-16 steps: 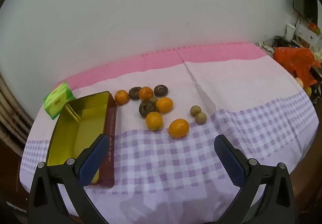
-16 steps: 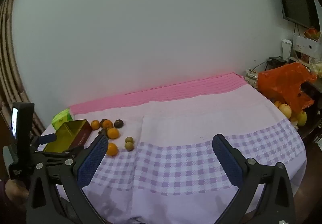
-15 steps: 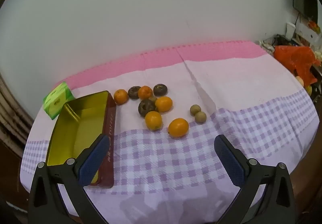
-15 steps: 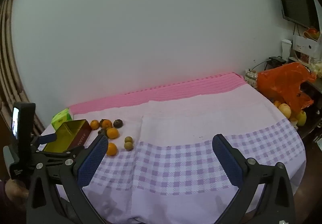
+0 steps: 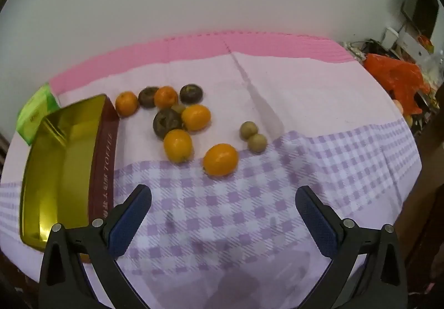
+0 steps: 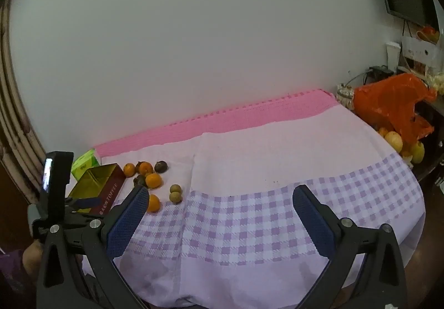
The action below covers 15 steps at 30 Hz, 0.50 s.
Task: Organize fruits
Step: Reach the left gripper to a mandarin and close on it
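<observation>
Fruits (image 5: 191,125) lie beyond the wide-open left hand-held gripper (image 5: 223,207); untouched.

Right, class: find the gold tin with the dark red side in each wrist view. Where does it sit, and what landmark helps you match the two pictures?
Left wrist view: the gold tin lies at the left edge, large, left of the oranges.
Right wrist view: the gold tin sits small at lower left, behind the left gripper.
Shared landmark: the green box just behind the tin.
</observation>
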Motion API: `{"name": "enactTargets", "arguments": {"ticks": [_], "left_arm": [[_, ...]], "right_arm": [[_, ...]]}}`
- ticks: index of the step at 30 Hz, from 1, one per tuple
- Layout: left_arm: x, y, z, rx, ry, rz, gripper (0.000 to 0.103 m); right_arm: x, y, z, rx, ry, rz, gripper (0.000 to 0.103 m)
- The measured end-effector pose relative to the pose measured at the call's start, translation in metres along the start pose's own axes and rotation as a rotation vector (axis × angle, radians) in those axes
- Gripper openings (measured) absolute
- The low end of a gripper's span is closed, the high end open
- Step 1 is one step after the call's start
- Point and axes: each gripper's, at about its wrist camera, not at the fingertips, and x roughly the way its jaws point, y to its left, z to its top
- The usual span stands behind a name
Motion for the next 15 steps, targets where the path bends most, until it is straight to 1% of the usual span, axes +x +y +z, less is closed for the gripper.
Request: {"name": "enactTargets", "arguments": {"ticks": [4,6,10,11,12,13,15], "left_arm": [[0.017,0.01,0.004,-0.027,0.038,-0.068,0.101],[0.026,0.012,0.007,-0.044,0.059,-0.074,0.1],[0.04,0.012,0.015,-0.079,0.089,-0.132,0.093],[0.044,0.01,0.016,-0.079,0.09,-0.131,0.092],[0.048,0.01,0.02,-0.069,0.092,-0.125,0.088],[0.051,0.008,0.022,-0.051,0.095,-0.117,0.084],[0.058,0.003,0.028,-0.012,0.107,-0.107,0.08]], "right_arm": [[0.002,0.002,-0.003,0.003,0.006,0.002,0.103],[0.004,0.002,-0.002,0.005,0.014,0.003,0.103],[0.009,-0.001,-0.008,0.013,0.03,0.01,0.103],[0.01,-0.001,-0.008,0.016,0.036,0.011,0.103],[0.012,-0.002,-0.009,0.022,0.046,0.013,0.103],[0.014,-0.003,-0.01,0.028,0.051,0.015,0.103],[0.016,-0.004,-0.01,0.041,0.061,0.018,0.103]]}}
